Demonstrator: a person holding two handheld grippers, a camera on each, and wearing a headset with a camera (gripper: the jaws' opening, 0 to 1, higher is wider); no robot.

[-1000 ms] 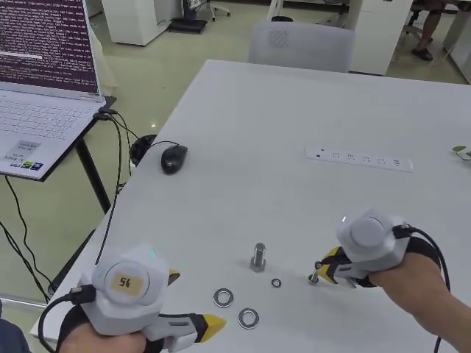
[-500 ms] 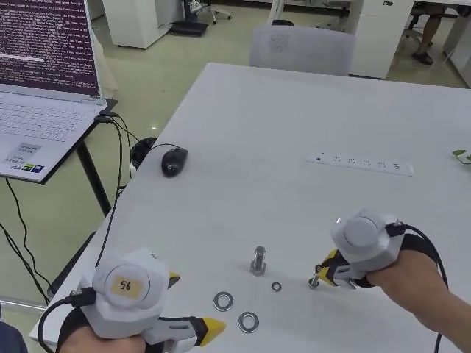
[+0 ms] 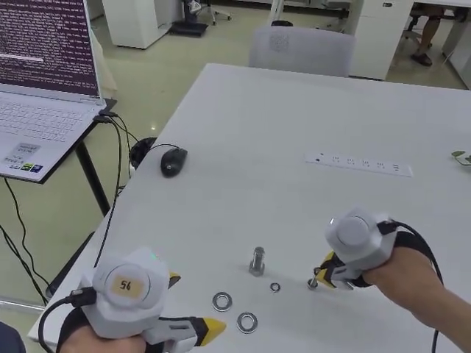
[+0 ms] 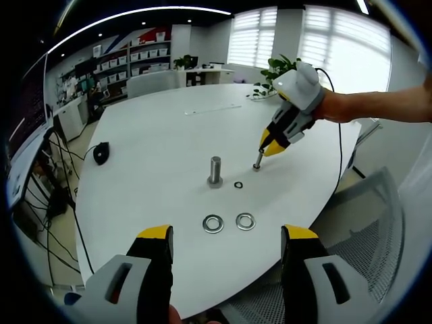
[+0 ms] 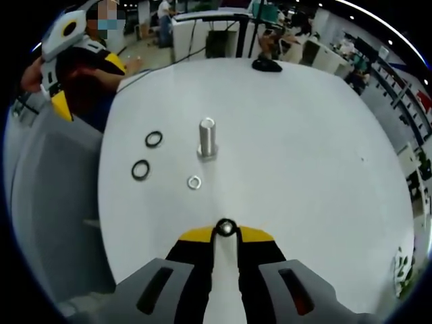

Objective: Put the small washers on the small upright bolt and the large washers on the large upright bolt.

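Since a second before, the right gripper had leaned slightly left above the small bolt; the washers lay unchanged. The white table stood in an office, with a mouse far left, a power strip far right, a laptop on a stand at left and a grey chair beyond. The right fingers were pinched on the small bolt's top, right of the large bolt. A small washer lay between the bolts. A large washer and a second large washer lay nearer. At the near edge, the left gripper had its fingers spread wide, empty.
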